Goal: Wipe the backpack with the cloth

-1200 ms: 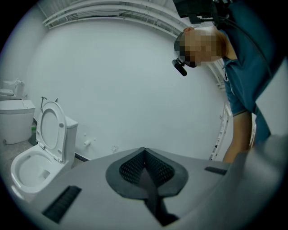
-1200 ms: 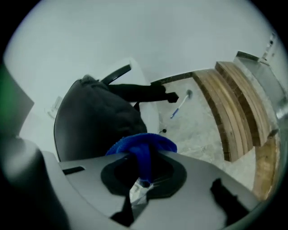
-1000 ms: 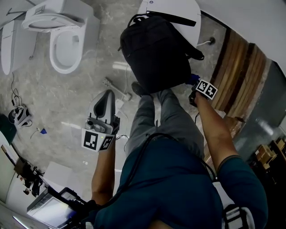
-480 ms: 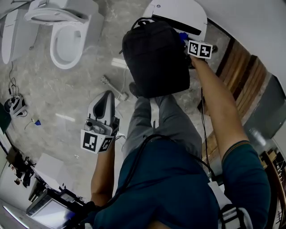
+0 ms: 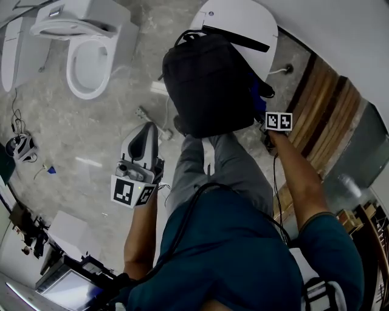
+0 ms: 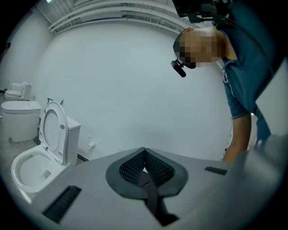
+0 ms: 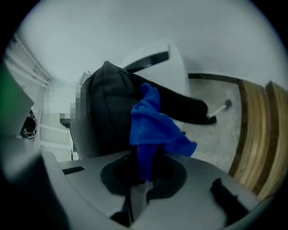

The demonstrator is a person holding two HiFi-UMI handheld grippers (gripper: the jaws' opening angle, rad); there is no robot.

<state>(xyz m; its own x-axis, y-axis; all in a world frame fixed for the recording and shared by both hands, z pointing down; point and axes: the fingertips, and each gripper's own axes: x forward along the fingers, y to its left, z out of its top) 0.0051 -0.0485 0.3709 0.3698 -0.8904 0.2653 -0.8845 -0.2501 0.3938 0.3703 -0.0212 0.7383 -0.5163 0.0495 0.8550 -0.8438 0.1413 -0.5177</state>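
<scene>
The black backpack [image 5: 209,79] rests against a white rounded fixture [image 5: 243,18], above the person's knees. My right gripper [image 5: 265,103] is at the backpack's lower right side, shut on the blue cloth [image 5: 261,91]. In the right gripper view the blue cloth [image 7: 153,126] bunches up out of the right gripper [image 7: 143,175] and lies against the backpack [image 7: 105,112]. My left gripper [image 5: 146,129] hangs well left of the backpack and away from it. The left gripper view shows the left gripper [image 6: 144,168] with its jaws closed together and nothing between them.
A white toilet [image 5: 91,54] with its lid up stands at the far left on the stone floor. Wooden boards [image 5: 328,97] run along the right. Cables and small gear [image 5: 21,149] lie at the left edge. The person's legs [image 5: 225,164] are below the backpack.
My right gripper went up along the backpack's right side with the cloth, then came back down to its lower right. The left gripper stayed put.
</scene>
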